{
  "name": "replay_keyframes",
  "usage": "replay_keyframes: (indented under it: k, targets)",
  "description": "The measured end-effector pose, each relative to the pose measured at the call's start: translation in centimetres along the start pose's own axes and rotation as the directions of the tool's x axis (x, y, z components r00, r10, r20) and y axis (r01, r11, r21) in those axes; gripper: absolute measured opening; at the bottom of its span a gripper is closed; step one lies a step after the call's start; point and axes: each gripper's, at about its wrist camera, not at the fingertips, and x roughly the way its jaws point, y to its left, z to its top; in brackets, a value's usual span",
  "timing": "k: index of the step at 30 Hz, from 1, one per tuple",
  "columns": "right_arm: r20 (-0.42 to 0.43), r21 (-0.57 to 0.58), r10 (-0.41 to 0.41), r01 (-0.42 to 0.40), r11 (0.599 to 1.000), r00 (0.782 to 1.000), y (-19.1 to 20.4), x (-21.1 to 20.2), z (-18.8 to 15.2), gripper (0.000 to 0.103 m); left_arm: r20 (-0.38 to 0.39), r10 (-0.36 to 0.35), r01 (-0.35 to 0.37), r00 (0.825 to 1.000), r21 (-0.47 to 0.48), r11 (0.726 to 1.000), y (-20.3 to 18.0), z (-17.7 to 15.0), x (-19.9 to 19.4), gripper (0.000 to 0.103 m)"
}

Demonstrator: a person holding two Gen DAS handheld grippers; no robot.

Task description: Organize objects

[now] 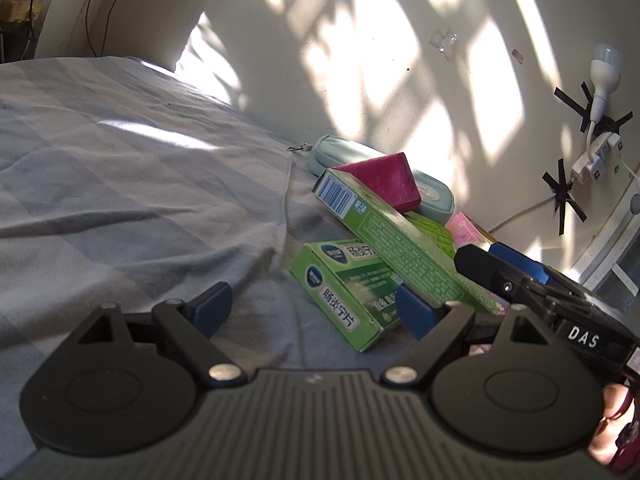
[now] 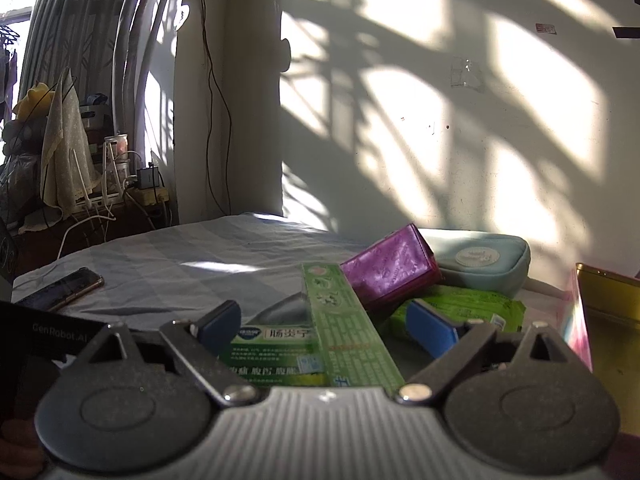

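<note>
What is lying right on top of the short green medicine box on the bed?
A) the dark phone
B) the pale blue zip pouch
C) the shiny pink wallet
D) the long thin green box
D: the long thin green cardboard box lies slanted across the short green medicine box, while the shiny pink wallet leans farther back by the pale blue zip pouch.

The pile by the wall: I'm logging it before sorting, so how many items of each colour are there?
Green: 3 (long green toothpaste carton, squat green medicine box, flat green wipes pack)
Magenta: 1 (shiny magenta wallet)
Pale blue: 1 (soft pale-blue zip pouch)
Pink: 1 (pink patterned box, partly hidden)
Total: 6
</note>
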Motion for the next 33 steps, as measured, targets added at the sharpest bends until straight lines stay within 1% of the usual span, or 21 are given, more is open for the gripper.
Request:
replay_keyframes:
  k: [6,11,13,15,17,18,19,20,21,23,28,33]
  targets:
    - [-0.061,0.023,-0.003,0.004,1.0,0.998,-0.6,1.4,0.1,0.089,0.0,-0.007,0.007,1.0,-0.013,1.0,0.2,0.0,-0.1,0.091]
    - [-0.097,0.041,0.006,-0.002,0.999,0.995,-1.1,2.0,0.3,0.088,-0.001,-0.007,0.007,1.0,-0.013,1.0,0.2,0.0,-0.1,0.091]
    - [-0.115,0.047,0.015,-0.01,0.999,0.993,-1.2,2.3,0.3,0.083,-0.001,-0.007,0.007,1.0,-0.013,1.0,0.2,0.0,-0.1,0.091]
    - [-0.131,0.047,0.021,-0.015,0.999,0.991,-1.1,2.5,0.2,0.082,-0.001,-0.008,0.008,1.0,-0.013,1.0,0.2,0.0,-0.1,0.091]
    - [-0.148,0.05,0.028,-0.02,0.999,0.989,-1.0,2.7,0.1,0.077,-0.001,-0.008,0.008,1.0,-0.013,1.0,0.3,0.0,-0.1,0.091]
    - [-0.159,0.052,0.033,-0.025,0.998,0.987,-1.0,2.9,0.1,0.071,-0.001,-0.008,0.008,1.0,-0.013,1.0,0.2,0.0,-0.1,0.091]
    - [-0.169,0.053,0.031,-0.022,0.998,0.985,-1.0,3.0,0.0,0.06,-0.001,-0.008,0.008,1.0,-0.013,1.0,0.3,0.0,-0.1,0.091]
    - [-0.178,0.052,0.027,-0.018,0.998,0.984,-1.0,3.1,-0.1,0.054,-0.001,-0.008,0.008,1.0,-0.013,1.0,0.3,0.0,-0.1,0.091]
    - [-0.198,0.054,0.026,-0.015,0.998,0.98,-1.1,3.3,-0.2,0.042,-0.002,-0.009,0.009,1.0,-0.014,1.0,0.4,0.1,0.0,0.091]
    - [-0.214,0.066,0.025,-0.012,0.998,0.977,-1.3,3.4,-0.5,0.041,-0.002,-0.009,0.009,1.0,-0.014,1.0,0.4,0.1,0.0,0.091]
    - [-0.209,0.048,0.02,-0.01,0.999,0.978,-1.1,2.7,-0.8,0.041,-0.002,-0.009,0.009,1.0,-0.014,1.0,0.4,0.1,0.0,0.091]
    - [-0.204,0.042,0.028,-0.02,0.999,0.979,-1.2,0.6,-1.7,0.041,-0.002,-0.008,0.008,1.0,-0.015,1.0,0.6,0.2,0.1,0.091]
